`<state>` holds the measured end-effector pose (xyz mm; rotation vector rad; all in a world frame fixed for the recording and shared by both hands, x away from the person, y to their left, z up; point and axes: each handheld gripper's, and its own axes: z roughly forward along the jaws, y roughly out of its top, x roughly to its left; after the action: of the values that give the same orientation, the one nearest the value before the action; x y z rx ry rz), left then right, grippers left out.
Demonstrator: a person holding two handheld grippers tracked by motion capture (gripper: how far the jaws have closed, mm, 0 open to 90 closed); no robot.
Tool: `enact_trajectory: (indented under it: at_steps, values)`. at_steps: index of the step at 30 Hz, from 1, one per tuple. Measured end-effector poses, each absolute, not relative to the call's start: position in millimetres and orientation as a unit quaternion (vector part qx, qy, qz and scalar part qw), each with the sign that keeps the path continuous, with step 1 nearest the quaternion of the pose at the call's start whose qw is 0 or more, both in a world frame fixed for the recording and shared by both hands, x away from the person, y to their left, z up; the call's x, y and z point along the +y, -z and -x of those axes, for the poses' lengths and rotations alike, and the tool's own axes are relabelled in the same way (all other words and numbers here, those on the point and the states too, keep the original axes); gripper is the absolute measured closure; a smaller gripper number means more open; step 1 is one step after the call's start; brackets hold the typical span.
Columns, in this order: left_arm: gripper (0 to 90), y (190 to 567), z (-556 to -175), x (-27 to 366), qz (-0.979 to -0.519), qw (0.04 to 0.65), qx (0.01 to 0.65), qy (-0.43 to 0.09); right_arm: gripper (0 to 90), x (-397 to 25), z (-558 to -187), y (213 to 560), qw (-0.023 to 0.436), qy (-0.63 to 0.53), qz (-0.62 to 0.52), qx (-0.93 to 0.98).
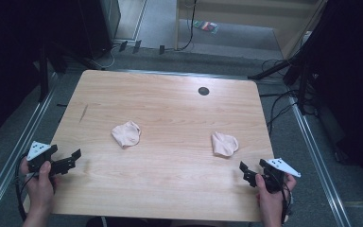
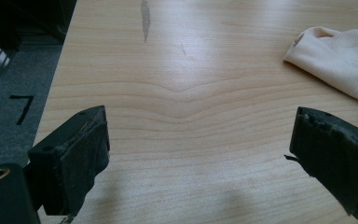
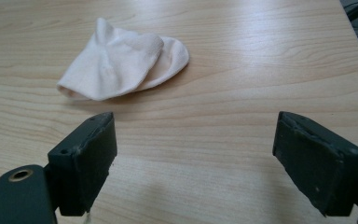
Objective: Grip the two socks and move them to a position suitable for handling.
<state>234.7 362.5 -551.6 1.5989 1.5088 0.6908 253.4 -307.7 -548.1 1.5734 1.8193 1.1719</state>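
Both hands hold each tool [image 1: 73,160] [image 1: 247,173] low, jaws apart, facing the socks [image 1: 126,134] [image 1: 224,144].

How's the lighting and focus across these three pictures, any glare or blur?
High view: the table is evenly lit, the surroundings dark, the image soft. Left gripper view: pale sheen on the wood, the sock fairly sharp, near jaws of the left hand-held gripper slightly soft. Right gripper view: glare band beside the other sock.
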Motion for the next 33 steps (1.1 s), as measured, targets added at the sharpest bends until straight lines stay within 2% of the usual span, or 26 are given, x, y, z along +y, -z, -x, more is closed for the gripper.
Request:
enact_trajectory:
  at_steps: [16,26,33]
  values:
    - [5.3,551.7,-234.7,364.3,-0.631,0.411,0.601,-0.27,13.6,-291.5,-256.5,533.6,0.243,-0.453,-0.559,0.65]
    - [5.3,551.6,-234.2,364.3,-0.631,0.411,0.6,-0.272,13.8,-263.6,-278.2,515.8,0.238,-0.446,-0.547,0.667]
    - [5.3,551.7,-234.3,364.8,-0.63,0.412,0.6,-0.271,15.7,-234.4,-308.1,509.7,0.23,-0.414,-0.55,0.688]
